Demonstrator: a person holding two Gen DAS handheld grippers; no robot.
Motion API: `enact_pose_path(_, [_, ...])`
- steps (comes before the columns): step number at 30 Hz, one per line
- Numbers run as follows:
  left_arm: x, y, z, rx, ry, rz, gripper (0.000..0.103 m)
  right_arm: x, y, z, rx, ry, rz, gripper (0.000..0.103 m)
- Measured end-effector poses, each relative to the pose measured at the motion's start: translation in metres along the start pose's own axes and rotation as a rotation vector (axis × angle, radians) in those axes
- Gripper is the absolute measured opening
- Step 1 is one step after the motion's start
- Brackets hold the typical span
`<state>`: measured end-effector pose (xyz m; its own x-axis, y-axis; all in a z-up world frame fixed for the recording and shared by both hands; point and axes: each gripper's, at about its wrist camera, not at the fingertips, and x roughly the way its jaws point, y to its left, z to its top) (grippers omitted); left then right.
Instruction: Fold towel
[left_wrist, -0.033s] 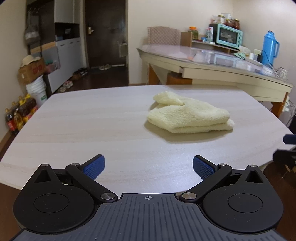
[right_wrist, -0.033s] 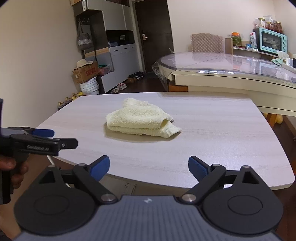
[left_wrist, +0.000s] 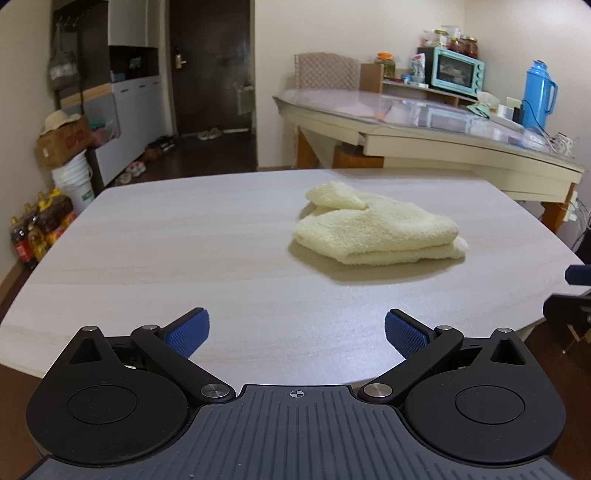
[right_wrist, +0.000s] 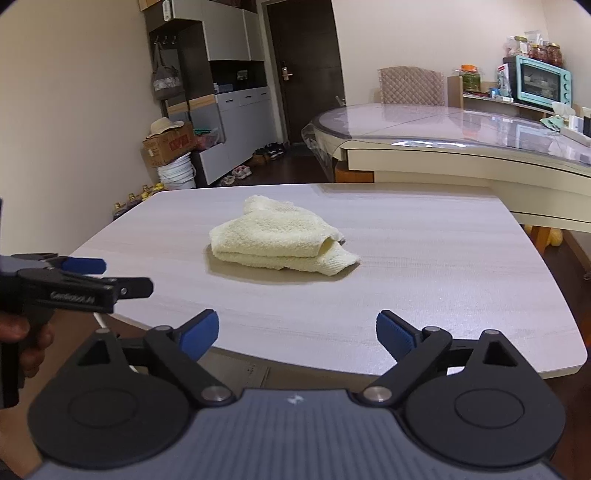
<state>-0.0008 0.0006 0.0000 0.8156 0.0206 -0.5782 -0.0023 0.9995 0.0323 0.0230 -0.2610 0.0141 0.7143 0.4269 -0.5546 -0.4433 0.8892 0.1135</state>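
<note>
Both claws are hanging back at the near edge of the pale wood-grain table (left_wrist: 184, 251), and neither one is touching anything. The left gripper (left_wrist: 297, 332) is sitting with its blue pads spread wide apart, nothing between them, hovering over the near rim of the tabletop. The cream towel (left_wrist: 376, 230) is lying ahead of it and a little to its right, well apart from the pads, bunched into a thick folded bundle with layered edges facing this claw and a loose flap poking up at the far end.

Over to the right gripper (right_wrist: 297, 334): its jaws are also gaping wide, holding nothing, hanging just off the table's near edge. From here the towel (right_wrist: 277, 238) is resting ahead and slightly to the left, with a rumpled corner trailing off toward the right side.

In the right wrist view, the left gripper (right_wrist: 83, 266) is showing up at the far left, level with the table edge, with the person's hand (right_wrist: 26, 343) wrapping its handle. In the left wrist view, a blue tip of the right gripper (left_wrist: 578, 275) is peeking in at the far right edge.

Behind the table, a glass-topped counter (left_wrist: 424, 122) is carrying a teal oven (left_wrist: 456, 72) and a blue flask (left_wrist: 541, 94).
</note>
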Motion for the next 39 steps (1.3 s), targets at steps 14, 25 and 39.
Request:
enact_pose_path(14, [0.002,0.005,-0.003,-0.036,0.061,-0.03,0.103,0.005,0.002,-0.004,0.048,0.053,0.008,0.096])
enact_pose_path(25, [0.004,0.005,-0.002,-0.032,0.065,-0.033,0.103,0.01,0.005,-0.006,0.045,0.055,0.005,0.096])
enact_pose_path(39, [0.004,0.001,-0.005,-0.03,0.06,-0.036,0.103,0.009,0.002,-0.008,0.045,0.058,0.006,0.097])
